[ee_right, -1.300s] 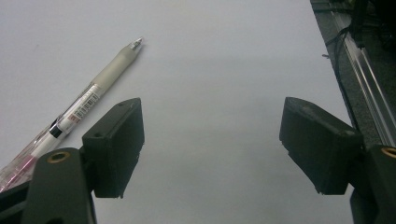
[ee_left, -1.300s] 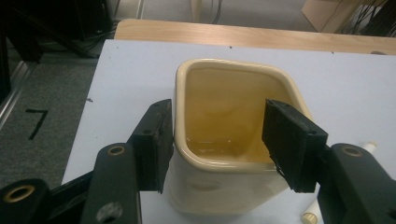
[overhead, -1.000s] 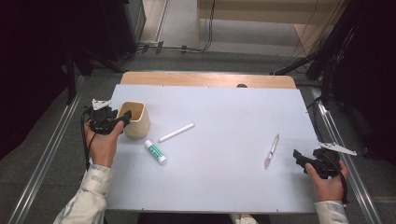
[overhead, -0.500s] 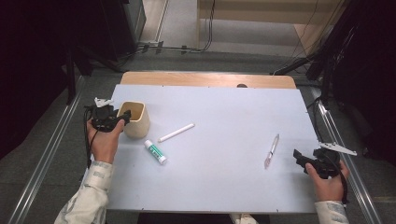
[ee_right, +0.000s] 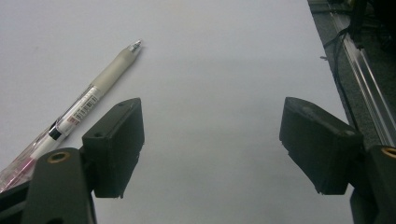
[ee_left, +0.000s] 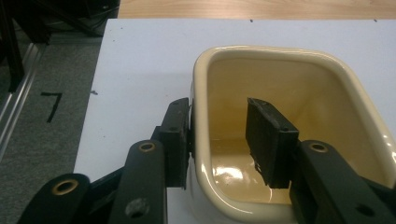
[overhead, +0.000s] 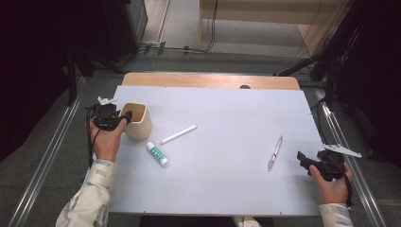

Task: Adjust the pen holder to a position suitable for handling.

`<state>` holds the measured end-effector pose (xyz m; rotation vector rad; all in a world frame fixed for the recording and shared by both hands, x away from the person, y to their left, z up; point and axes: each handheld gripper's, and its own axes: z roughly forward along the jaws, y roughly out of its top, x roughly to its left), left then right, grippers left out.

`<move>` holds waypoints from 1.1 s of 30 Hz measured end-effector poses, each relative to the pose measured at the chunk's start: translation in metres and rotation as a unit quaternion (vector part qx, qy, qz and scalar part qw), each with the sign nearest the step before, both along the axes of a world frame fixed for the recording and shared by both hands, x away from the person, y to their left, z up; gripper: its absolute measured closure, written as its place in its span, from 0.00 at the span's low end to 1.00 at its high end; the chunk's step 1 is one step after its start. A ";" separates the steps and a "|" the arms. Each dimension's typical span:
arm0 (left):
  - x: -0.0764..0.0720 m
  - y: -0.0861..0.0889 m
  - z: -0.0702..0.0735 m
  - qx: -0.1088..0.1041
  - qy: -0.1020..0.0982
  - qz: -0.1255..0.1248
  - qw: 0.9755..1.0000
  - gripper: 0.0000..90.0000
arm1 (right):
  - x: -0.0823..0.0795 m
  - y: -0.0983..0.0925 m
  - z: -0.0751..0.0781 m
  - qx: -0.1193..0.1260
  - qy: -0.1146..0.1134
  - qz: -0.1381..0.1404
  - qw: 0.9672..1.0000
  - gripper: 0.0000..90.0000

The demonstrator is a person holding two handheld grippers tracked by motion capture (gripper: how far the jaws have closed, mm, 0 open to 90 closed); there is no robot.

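Near the table's left edge, the left gripper (ee_left: 219, 140) has just been closing astride the cream cup's (overhead: 138, 121) wall, inner pad not yet touching. The right gripper (ee_right: 212, 149) rests released beside the pen (ee_right: 84, 105). Next, I judge: clamp the wall before lifting.

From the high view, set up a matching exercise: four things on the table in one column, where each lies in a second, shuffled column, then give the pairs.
Things
1. cream cup
2. white stick
3. glue tube with green label
4. pen

Places
A. on the right half of the table, just left of the right gripper
B. at the table's left edge, its near wall between the jaws of the left gripper
C. lying slantwise, right of the cup
D. in front of the cup, nearer the person

Pairs: 1-B, 2-C, 3-D, 4-A
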<state>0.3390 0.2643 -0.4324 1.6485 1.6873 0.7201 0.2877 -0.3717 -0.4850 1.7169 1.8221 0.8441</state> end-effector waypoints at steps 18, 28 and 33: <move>0.013 0.000 -0.004 0.029 0.021 0.007 0.999 0.82 | 0.000 0.000 0.000 0.000 0.000 0.000 1.000 0.23; 0.017 0.002 -0.003 0.033 0.031 0.011 0.999 0.92 | 0.000 0.000 0.000 -0.001 0.001 -0.001 1.000 0.23; 0.017 0.002 -0.003 0.037 0.031 0.012 0.999 0.93 | 0.000 -0.001 0.000 0.000 0.001 -0.001 1.000 0.23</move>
